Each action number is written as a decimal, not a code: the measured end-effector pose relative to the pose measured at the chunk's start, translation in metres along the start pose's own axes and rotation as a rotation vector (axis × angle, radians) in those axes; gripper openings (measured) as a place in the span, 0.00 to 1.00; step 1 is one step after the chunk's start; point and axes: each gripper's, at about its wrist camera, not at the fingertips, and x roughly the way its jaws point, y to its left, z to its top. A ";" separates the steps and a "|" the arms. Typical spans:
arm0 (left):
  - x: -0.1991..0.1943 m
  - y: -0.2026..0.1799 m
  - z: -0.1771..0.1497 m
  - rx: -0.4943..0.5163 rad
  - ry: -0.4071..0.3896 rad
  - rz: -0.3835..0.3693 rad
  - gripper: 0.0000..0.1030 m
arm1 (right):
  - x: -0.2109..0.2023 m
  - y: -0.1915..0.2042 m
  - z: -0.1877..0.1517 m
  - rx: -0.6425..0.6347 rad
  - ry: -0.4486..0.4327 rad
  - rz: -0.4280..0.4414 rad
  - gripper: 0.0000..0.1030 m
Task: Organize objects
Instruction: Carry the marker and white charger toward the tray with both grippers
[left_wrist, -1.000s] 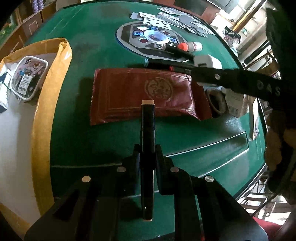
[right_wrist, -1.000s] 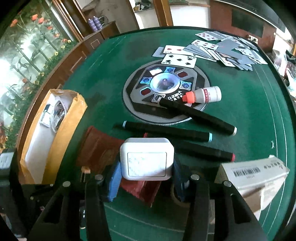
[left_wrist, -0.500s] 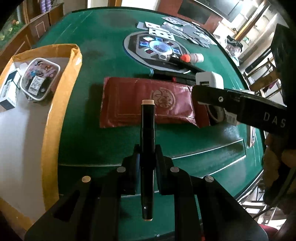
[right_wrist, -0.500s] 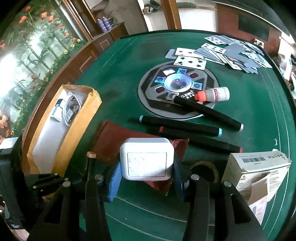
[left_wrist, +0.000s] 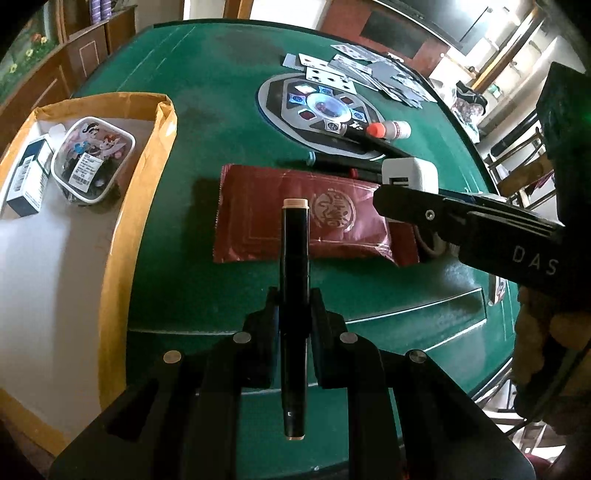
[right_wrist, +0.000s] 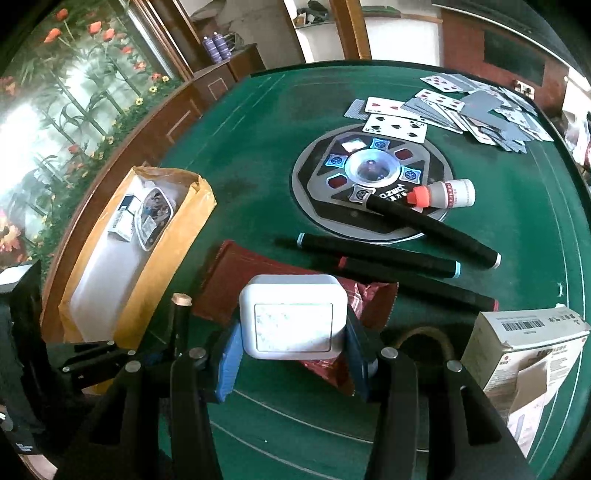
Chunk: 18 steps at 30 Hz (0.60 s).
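Note:
My left gripper (left_wrist: 293, 306) is shut on a black marker with a beige cap (left_wrist: 294, 280), held above the green table near its front edge; the marker also shows in the right wrist view (right_wrist: 180, 321). My right gripper (right_wrist: 291, 354) is shut on a white square box (right_wrist: 293, 321), held over the dark red pouch (left_wrist: 295, 218); the box also shows in the left wrist view (left_wrist: 408, 173). A yellow-rimmed open box (left_wrist: 122, 206) at the left holds a printed tub (left_wrist: 92, 158) and a small blue-white carton (left_wrist: 27, 181).
Three black markers (right_wrist: 380, 251) and a small orange-capped bottle (right_wrist: 443, 194) lie by the round centre console (right_wrist: 373, 184). Playing cards (right_wrist: 461, 110) are spread at the back. A white carton (right_wrist: 524, 347) and a tape ring (right_wrist: 424, 339) sit at the right.
Both grippers have drawn back and leftward with their loads, so the yellow-rimmed box shows more fully and nearer. The objects on the table have not moved.

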 end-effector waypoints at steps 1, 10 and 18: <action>-0.001 0.000 0.001 -0.002 -0.001 0.009 0.13 | 0.000 0.001 0.000 0.000 -0.001 0.001 0.48; -0.019 0.005 0.005 -0.008 -0.030 0.083 0.13 | -0.001 0.004 0.002 -0.003 -0.008 0.008 0.48; -0.039 0.005 0.007 0.006 -0.070 0.125 0.13 | -0.002 0.018 0.005 -0.024 -0.016 0.029 0.48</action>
